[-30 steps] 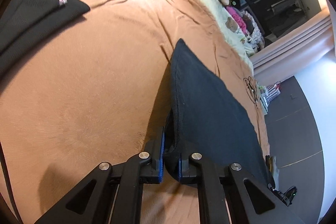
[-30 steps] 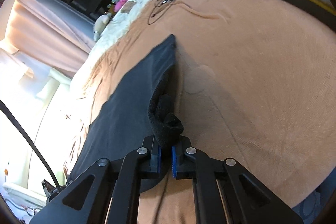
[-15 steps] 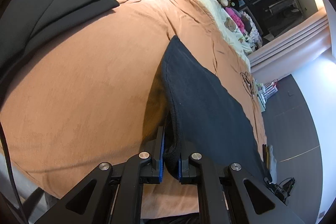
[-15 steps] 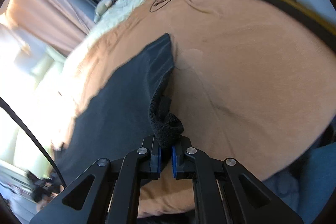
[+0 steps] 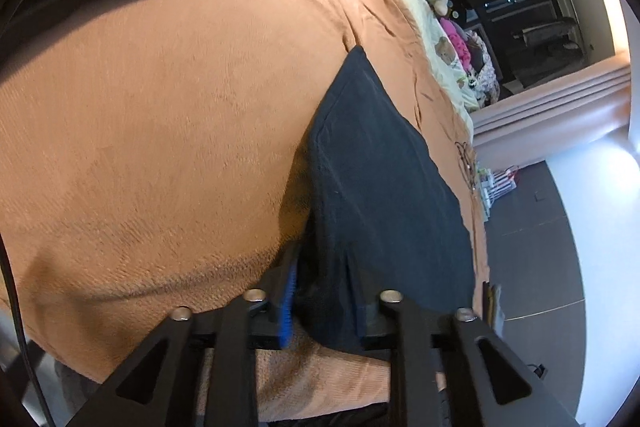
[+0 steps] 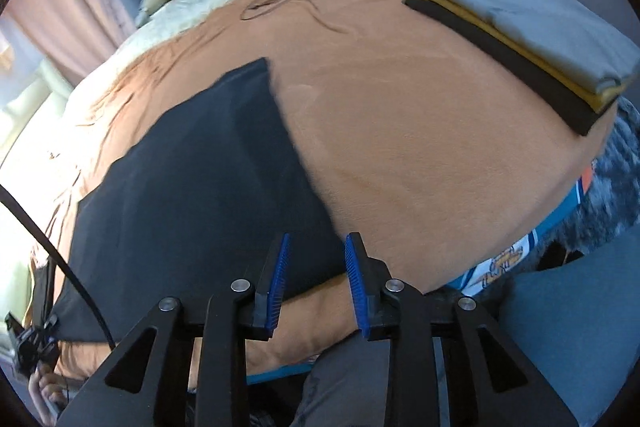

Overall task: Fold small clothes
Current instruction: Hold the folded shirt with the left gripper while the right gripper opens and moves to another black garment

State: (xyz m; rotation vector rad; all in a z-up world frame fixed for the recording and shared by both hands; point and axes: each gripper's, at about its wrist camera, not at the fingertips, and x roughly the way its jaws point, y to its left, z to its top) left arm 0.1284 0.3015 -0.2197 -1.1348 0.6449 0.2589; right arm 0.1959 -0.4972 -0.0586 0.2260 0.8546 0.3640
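Since a second back both grippers let go: the right gripper [image 6: 316, 277] had been pinching a bunched corner of the black garment [image 6: 192, 187], and now that corner lay flat on the bed's orange blanket [image 6: 420, 155]. Its blue-padded fingers [image 6: 276, 283] were spreading, nothing pressed between them, just hovering over the garment's near edge. The left gripper [image 5: 324, 307] was spreading too, with a fold of the black garment [image 5: 372, 179] still hanging loosely between its fingers [image 5: 289, 301]. The garment sat folded flat mid-blanket. Right of the garment, at the blanket's edge, was a stack of folded clothes [image 6: 532, 39], grey on top.
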